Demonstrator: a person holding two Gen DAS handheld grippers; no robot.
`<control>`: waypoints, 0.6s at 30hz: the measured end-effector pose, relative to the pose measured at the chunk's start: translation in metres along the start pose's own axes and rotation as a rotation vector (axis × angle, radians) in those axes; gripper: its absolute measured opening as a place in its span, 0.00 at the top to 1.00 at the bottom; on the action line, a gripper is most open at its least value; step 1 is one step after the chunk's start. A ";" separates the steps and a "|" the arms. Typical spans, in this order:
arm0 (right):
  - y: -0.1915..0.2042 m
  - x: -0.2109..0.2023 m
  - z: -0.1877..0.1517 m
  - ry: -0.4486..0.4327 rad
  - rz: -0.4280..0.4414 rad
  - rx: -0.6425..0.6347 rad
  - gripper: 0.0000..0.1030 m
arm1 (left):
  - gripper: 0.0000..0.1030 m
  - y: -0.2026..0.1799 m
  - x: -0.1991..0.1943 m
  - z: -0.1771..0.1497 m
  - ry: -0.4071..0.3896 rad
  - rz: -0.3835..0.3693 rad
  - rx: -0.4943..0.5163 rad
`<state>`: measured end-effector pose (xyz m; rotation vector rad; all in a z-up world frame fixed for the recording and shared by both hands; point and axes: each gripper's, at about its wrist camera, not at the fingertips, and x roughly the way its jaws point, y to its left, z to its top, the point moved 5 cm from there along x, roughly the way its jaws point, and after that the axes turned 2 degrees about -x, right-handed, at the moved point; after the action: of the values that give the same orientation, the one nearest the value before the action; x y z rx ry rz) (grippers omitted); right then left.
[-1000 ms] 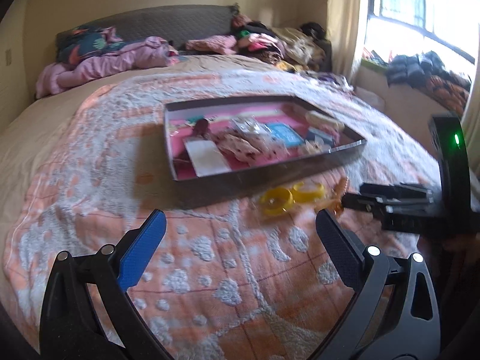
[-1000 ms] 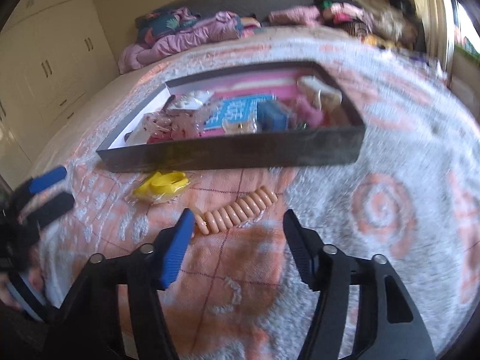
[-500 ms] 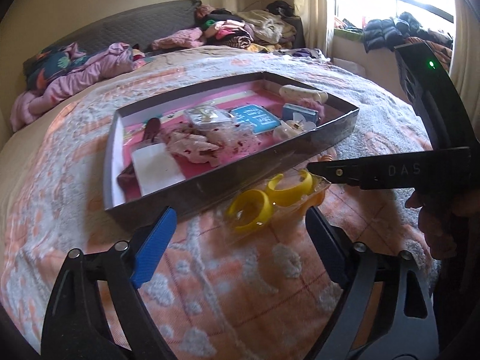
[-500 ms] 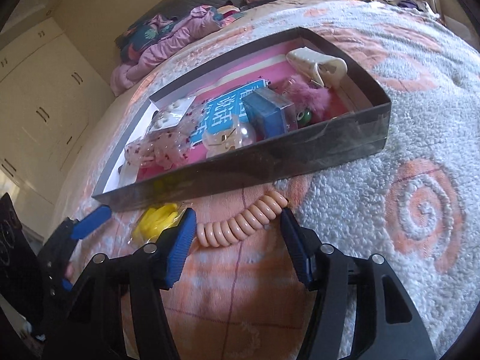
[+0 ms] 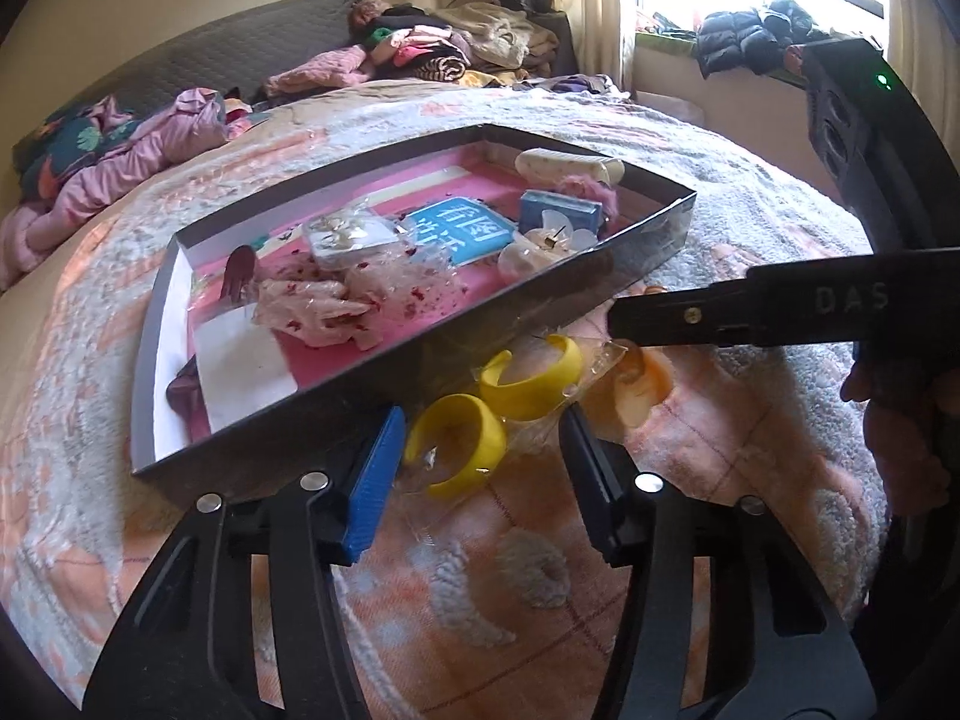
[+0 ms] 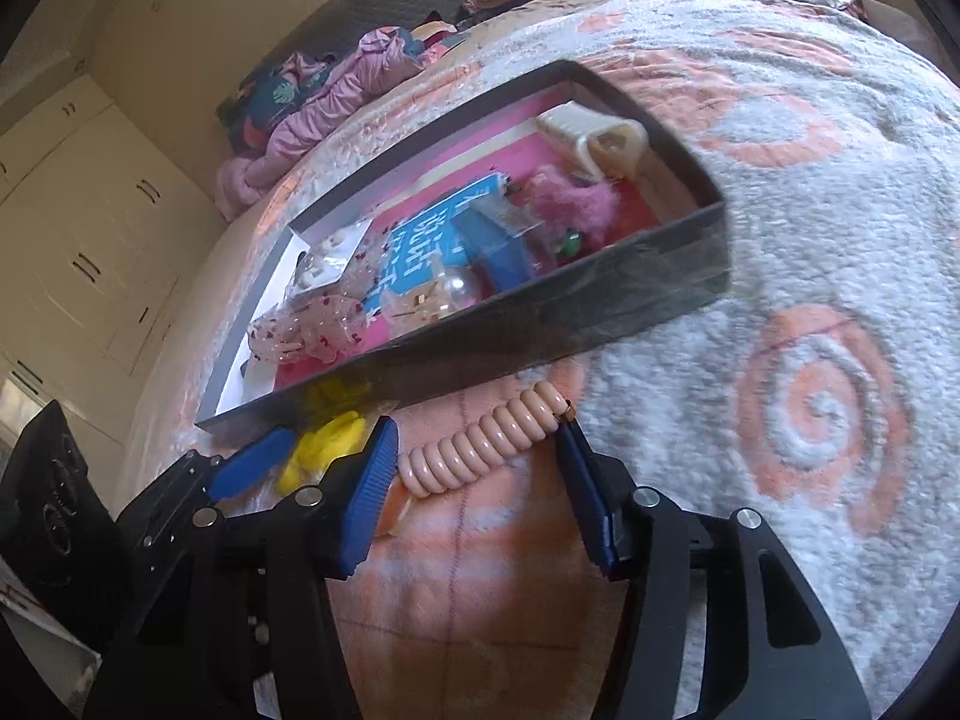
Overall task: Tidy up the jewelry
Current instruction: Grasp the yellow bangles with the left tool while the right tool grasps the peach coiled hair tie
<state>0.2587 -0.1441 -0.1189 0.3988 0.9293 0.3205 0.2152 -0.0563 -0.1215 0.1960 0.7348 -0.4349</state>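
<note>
Two yellow bangles (image 5: pixel 480 414) in a clear bag lie on the bedspread against the near wall of a dark tray (image 5: pixel 540 294). My left gripper (image 5: pixel 480 417) straddles them. Its jaws are closing, and the pads stand close beside the bag without clearly pressing it. A peach coil bracelet (image 6: pixel 480 444) lies just right of the bangles. My right gripper (image 6: pixel 477 426) has it between its fingertips, jaws closing, the right tip at the coil's end. The pink-lined tray (image 6: pixel 540 324) holds several packets, a blue card, a blue box and hair clips.
A person's hand (image 5: pixel 900 420) holds the right tool, whose black finger (image 5: pixel 720 312) crosses just right of the bangles. Clothes (image 5: pixel 432 48) and a pink blanket (image 5: pixel 120 168) lie at the bed's head. White wardrobes (image 6: pixel 90 228) stand to the left.
Both grippers have come in close to the tray's near wall. The left jaws have narrowed from wide open around the yellow bangles. The right fingertips now flank the coil bracelet.
</note>
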 end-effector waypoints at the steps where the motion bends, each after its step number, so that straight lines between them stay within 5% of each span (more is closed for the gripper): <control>1: -0.003 -0.003 0.000 -0.002 0.002 0.002 0.49 | 0.64 -0.001 0.000 0.001 -0.003 -0.009 0.003; 5: -0.015 -0.019 -0.002 -0.022 -0.015 -0.002 0.49 | 0.74 -0.007 -0.004 0.006 -0.014 -0.019 0.010; 18: -0.024 -0.067 0.003 -0.162 -0.158 -0.157 0.49 | 0.82 -0.009 -0.037 0.019 -0.080 -0.112 -0.145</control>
<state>0.2261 -0.1943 -0.0811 0.2022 0.7656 0.2112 0.1990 -0.0588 -0.0824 0.0016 0.6979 -0.4908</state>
